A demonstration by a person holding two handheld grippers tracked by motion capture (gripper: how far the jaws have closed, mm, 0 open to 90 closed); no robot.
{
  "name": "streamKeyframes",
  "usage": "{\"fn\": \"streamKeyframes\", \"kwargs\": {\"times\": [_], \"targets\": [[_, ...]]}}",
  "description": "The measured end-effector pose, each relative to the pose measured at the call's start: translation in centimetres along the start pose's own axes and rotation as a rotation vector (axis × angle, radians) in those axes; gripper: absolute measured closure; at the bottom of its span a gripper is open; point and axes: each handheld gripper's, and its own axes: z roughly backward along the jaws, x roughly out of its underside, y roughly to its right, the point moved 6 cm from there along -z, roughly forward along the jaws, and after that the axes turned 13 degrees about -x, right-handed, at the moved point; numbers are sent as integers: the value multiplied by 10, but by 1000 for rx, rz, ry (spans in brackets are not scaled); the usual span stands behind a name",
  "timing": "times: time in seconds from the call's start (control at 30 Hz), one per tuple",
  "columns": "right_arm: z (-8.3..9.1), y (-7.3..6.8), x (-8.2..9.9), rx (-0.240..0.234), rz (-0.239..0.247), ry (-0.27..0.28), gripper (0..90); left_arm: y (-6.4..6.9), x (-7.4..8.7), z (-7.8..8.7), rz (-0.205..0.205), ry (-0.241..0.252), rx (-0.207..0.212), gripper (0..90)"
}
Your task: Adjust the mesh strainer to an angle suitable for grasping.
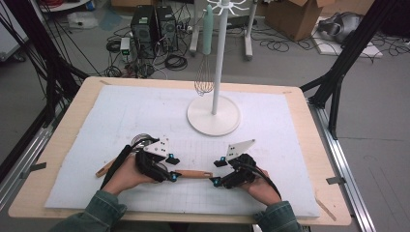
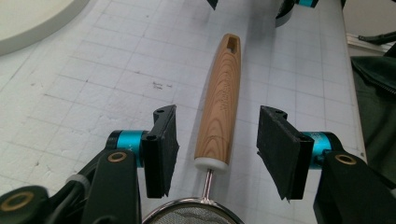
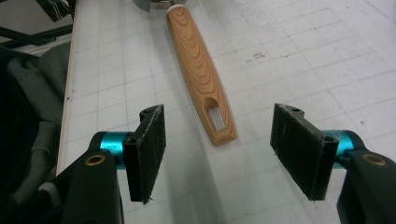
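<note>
Both grippers, left (image 2: pixel 217 151) and right (image 3: pixel 219 151), gape around the light, stiff, smooth-grained wooden-handled mesh strainer (image 2: pixel 220 107); gripping mid-handle seems safest.

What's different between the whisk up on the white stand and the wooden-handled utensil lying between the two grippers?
The whisk hangs upright from the white stand, wire loops down; the wooden-handled strainer lies flat on the white mat. The whisk's handle is pale green, the strainer's is grained wood with a slot at its end. The whisk ends in open wire loops, the strainer in a fine mesh bowl. Both are long-handled kitchen tools.
</note>
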Motion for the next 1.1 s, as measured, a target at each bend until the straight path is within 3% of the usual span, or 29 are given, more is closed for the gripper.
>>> {"fn": "streamKeyframes", "kwargs": {"times": [0.23, 0.73, 1.1], "targets": [[0, 3, 4, 2, -12, -4, 347, 1, 1, -9, -24, -48, -20, 477], [1, 5, 4, 11, -17, 10, 349, 3, 8, -21, -46, -124, 2, 564], [0, 5, 4, 9, -20, 11, 358, 4, 9, -23, -66, -135, -1, 639]]}}
